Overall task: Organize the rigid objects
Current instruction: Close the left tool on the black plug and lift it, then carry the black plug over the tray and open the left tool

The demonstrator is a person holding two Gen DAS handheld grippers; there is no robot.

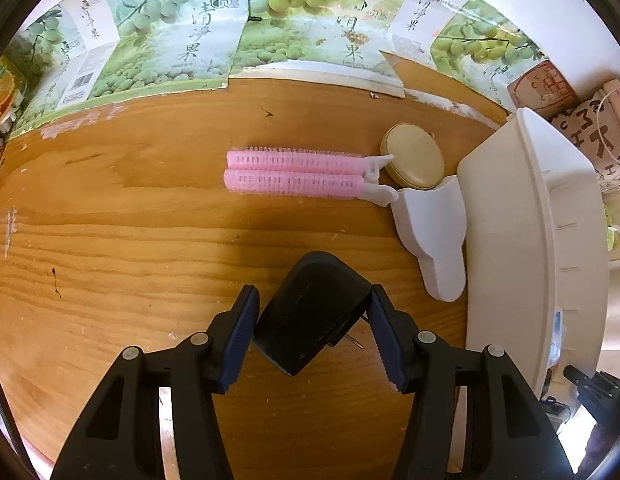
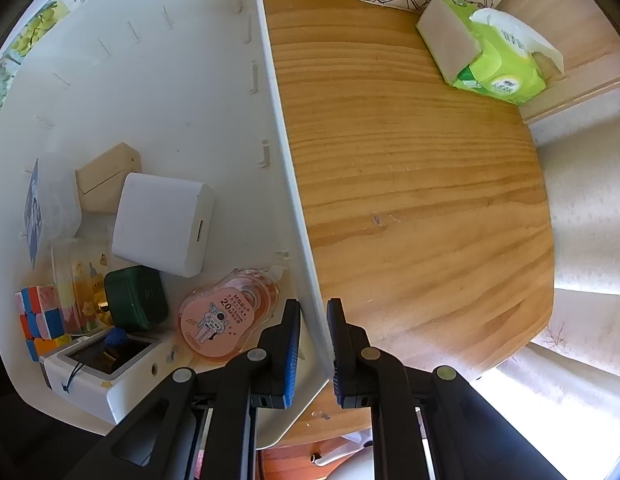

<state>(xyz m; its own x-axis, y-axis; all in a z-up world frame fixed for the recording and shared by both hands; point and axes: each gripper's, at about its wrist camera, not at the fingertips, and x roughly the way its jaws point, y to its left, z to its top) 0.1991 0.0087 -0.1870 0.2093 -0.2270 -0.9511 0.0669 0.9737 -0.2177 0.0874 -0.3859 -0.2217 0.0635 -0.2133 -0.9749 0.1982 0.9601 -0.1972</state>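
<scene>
The left gripper (image 1: 312, 334) is closed on a black plastic plug-in charger block (image 1: 310, 312), its ribbed blue pads (image 1: 240, 340) pressing the block's two sides, with the metal prongs poking out toward the right pad. The block sits skewed between the pads, so the hold looks good only if the squeeze is kept firm; any slackening would likely let it twist. It hangs above the wooden surface (image 1: 130, 240), with the white plastic storage bin (image 1: 510, 220) just to the right.

The right gripper (image 2: 313, 344) is clamped on the bin's thin wall (image 2: 286, 184), one pad inside and one outside, apparently steadying it.

The step in hand seems to be carrying the charger into the bin. To do it well, lift high enough to clear the rim, swing right, and lower into a bare patch of the floor rather than onto the white square adapter (image 2: 162, 224), the dark green case (image 2: 136, 298) or the orange tape dispenser (image 2: 226, 316) already inside.

A pair of pink bristled hair rollers (image 1: 298, 178), a round tan compact (image 1: 412, 156) and a white plastic scoop-shaped holder (image 1: 434, 228) wait on the surface.
</scene>
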